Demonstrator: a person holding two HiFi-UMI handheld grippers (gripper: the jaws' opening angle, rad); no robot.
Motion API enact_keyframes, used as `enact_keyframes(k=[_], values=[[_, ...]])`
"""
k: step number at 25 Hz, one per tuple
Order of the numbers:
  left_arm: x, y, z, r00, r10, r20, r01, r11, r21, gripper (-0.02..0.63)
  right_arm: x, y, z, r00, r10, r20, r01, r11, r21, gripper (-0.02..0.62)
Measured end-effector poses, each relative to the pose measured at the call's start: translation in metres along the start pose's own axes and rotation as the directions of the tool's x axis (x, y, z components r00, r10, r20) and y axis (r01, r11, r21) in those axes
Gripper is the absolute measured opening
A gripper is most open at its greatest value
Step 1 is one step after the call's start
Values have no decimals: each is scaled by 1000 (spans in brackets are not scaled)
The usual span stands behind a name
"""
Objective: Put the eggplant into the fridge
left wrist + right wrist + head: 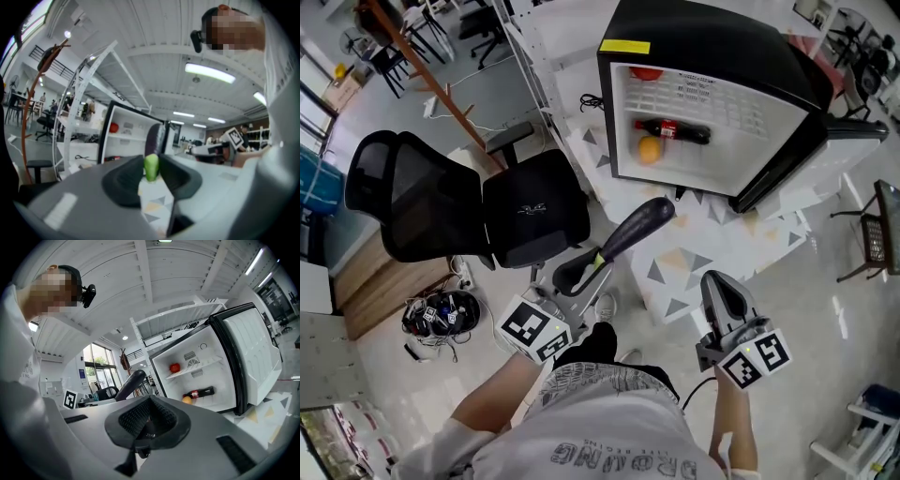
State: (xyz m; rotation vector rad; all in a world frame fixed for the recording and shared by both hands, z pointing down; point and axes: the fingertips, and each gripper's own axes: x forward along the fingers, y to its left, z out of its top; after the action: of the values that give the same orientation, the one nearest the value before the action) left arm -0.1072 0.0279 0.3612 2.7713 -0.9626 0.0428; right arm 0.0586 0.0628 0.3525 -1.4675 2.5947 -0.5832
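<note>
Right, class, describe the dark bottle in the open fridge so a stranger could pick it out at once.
Find the black mini fridge standing open, with its white inside. On its lowest level lies a dark bottle with a red label, on its side. Unlike the round orange fruit beside it, it is long and dark.

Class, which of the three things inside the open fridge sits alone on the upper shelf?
The round red fruit. It has the upper shelf to itself; the dark bottle and the orange fruit lie together lower down.
</note>
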Motion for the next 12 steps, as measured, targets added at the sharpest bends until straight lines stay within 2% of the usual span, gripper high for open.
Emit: enact_keyframes(k=[12], values=[[40, 50, 9, 998, -52, -19, 52, 999, -5, 114, 57, -27, 12, 999, -45, -3, 45, 999, 9, 2]])
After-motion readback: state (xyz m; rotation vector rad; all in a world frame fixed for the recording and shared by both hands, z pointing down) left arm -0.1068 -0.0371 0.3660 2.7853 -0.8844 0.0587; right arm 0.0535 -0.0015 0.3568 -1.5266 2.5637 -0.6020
